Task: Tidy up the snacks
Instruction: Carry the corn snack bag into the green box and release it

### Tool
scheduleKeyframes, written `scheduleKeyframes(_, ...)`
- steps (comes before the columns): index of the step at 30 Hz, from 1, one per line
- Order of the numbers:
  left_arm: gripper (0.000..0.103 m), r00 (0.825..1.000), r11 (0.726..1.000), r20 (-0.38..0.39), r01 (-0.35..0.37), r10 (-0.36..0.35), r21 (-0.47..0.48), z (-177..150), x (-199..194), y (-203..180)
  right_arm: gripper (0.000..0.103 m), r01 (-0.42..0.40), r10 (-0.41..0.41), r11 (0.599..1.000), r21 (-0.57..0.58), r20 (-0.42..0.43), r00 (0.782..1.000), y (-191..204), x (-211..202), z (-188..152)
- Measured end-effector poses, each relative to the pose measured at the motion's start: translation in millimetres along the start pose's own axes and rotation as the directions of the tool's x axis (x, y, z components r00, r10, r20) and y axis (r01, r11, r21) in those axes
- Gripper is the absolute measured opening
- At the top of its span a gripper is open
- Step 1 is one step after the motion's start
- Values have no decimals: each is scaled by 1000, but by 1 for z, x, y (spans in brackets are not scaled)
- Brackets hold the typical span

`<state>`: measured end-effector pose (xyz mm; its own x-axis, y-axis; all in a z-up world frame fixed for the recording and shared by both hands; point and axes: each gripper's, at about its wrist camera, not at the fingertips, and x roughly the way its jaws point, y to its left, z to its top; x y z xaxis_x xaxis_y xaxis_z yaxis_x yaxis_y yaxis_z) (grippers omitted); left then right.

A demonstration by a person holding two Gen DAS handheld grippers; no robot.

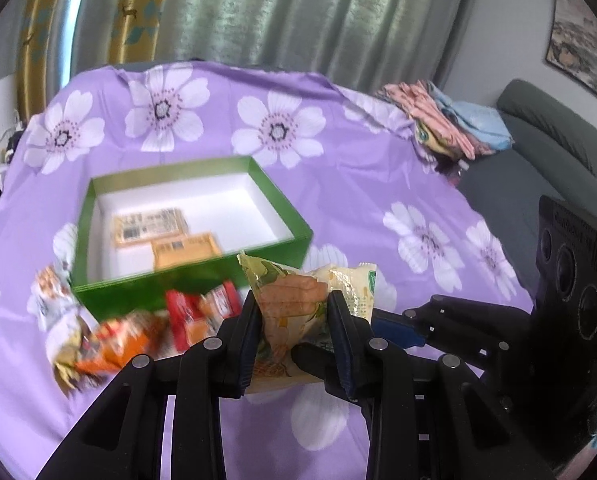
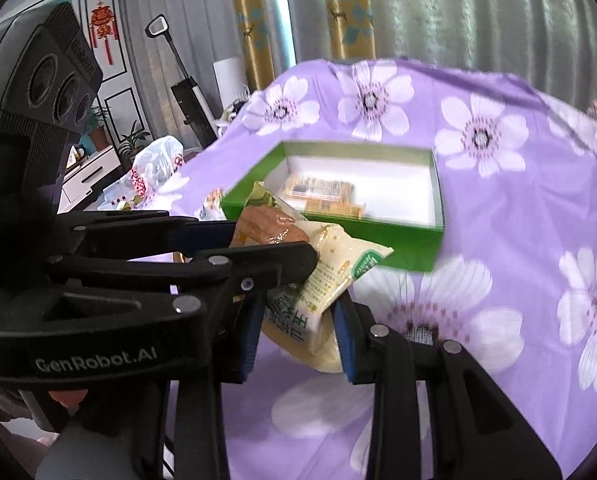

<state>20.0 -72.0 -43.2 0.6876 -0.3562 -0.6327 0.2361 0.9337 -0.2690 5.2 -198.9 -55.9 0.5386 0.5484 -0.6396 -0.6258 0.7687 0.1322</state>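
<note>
My left gripper (image 1: 294, 304) is shut on an orange and green snack packet (image 1: 294, 312) and holds it above the cloth, just in front of the green box (image 1: 274, 248). Close beside it, my right gripper (image 2: 298, 312) is shut on a pale yellow packet (image 2: 330, 276) with green print. In the right wrist view the left gripper (image 2: 274, 240) comes in from the left with its orange packet (image 2: 266, 224). The open box (image 2: 338, 232) has a white inside and holds two tan packets (image 1: 162, 232). Several loose snacks (image 1: 138, 332) lie in front of the box, to the left.
A purple cloth with white flowers (image 1: 338, 184) covers the table. Folded clothes (image 1: 450, 120) sit at its far right corner, with a grey sofa (image 1: 538, 152) behind. A white plastic bag (image 2: 154, 164) lies off the table's left edge. Curtains hang behind.
</note>
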Motion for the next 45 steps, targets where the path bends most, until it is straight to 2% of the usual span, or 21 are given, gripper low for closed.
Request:
scheduleKeyframes(7,33,999,1000,26,-24,24,-10,37,-4,31,34,-35,37,999,-30,48,998,2,21,44)
scheduleKeyframes(14,33,1000,998,-18,-23,21,-66,61,21,69,33,-48,50,998,-51,27,998,-5,61,76)
scheduleKeyframes(24,33,995,990,-95,-40,27,-139,63,74,104,33,-60,59,998,-21,-50,997,-23,117,81)
scheduleKeyframes(32,33,990,981,-132,-62,38,-182,62,100,118,35,-67,68,998,13,-86,994,-35,145,77)
scheduleKeyframes(34,39,988,975,-142,-86,57,-206,61,104,125,37,-59,61,998,22,-91,994,-38,149,77)
scheduleKeyframes(35,52,987,972,-149,-98,66,-216,61,105,128,45,-46,48,998,31,-88,995,-40,149,77)
scheduleKeyframes(36,70,985,967,-155,-116,81,-228,61,105,132,50,-40,43,998,40,-79,996,-42,148,76)
scheduleKeyframes(37,77,984,964,-153,-127,92,-235,60,103,135,54,-38,41,998,46,-73,996,-44,146,75)
scheduleKeyframes(39,80,985,959,-134,-140,109,-246,60,95,140,56,-39,43,997,63,-53,998,-50,139,72)
scheduleKeyframes(41,80,984,955,-126,-152,123,-256,60,85,143,66,-23,26,996,89,-43,999,-57,130,68)
scheduleKeyframes(45,81,983,954,-94,-174,155,-243,54,61,141,71,-29,34,988,151,-31,999,-68,109,52)
